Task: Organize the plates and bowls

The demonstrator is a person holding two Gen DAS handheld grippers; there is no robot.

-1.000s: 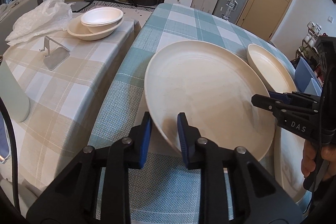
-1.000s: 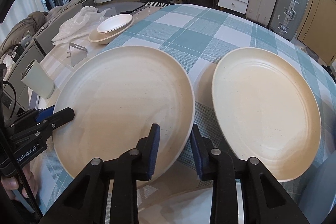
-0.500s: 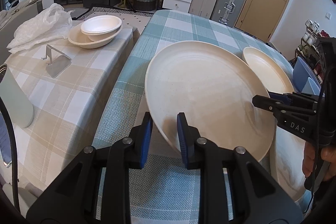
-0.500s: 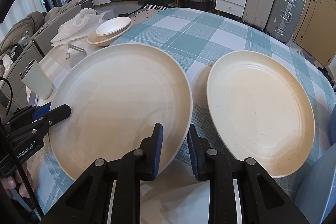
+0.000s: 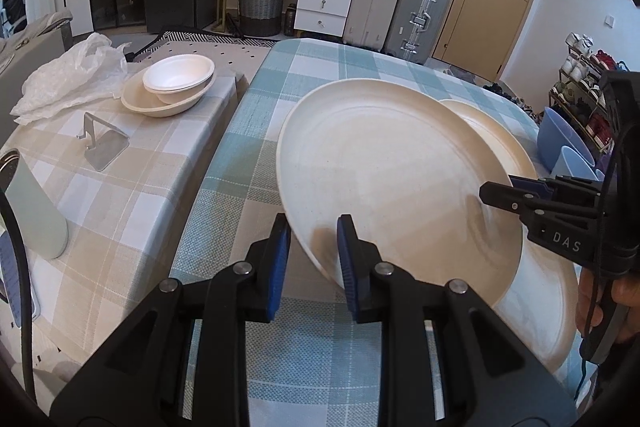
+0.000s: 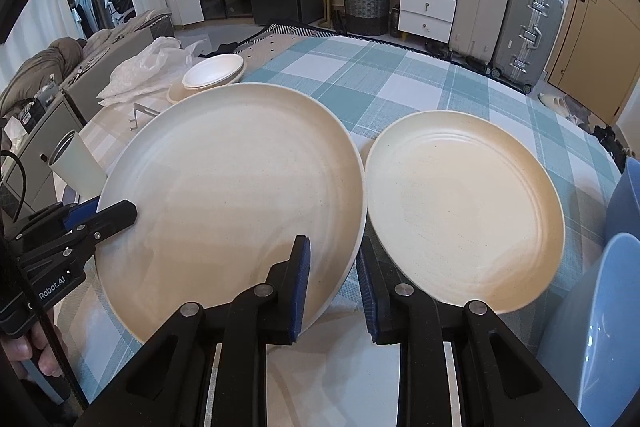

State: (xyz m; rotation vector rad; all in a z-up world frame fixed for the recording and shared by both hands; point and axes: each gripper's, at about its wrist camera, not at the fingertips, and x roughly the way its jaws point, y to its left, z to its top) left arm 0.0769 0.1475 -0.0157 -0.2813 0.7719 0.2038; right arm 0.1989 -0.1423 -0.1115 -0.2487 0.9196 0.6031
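A large cream plate [image 5: 392, 179] is held above the teal checked table [image 5: 320, 67] by both grippers. My left gripper [image 5: 314, 251] is shut on its near-left rim. My right gripper [image 6: 332, 283] is shut on its opposite rim and shows at the right in the left wrist view [image 5: 516, 199]. The same plate fills the left of the right wrist view [image 6: 232, 203]. A second cream plate [image 6: 460, 203] lies on the table to its right. Another cream plate [image 5: 548, 307] lies under the held one. Two stacked bowls [image 5: 176, 83] sit on the beige side table.
Blue bowls [image 6: 612, 307] stand at the table's right edge. On the beige checked side table [image 5: 120, 195] are a metal stand [image 5: 100, 143], a pale green cup [image 5: 32, 211] and a white plastic bag [image 5: 68, 75]. Suitcases and drawers stand behind.
Both grippers have lifted the large plate higher off the table and tilted it. It now overlaps the far plate in the left wrist view.
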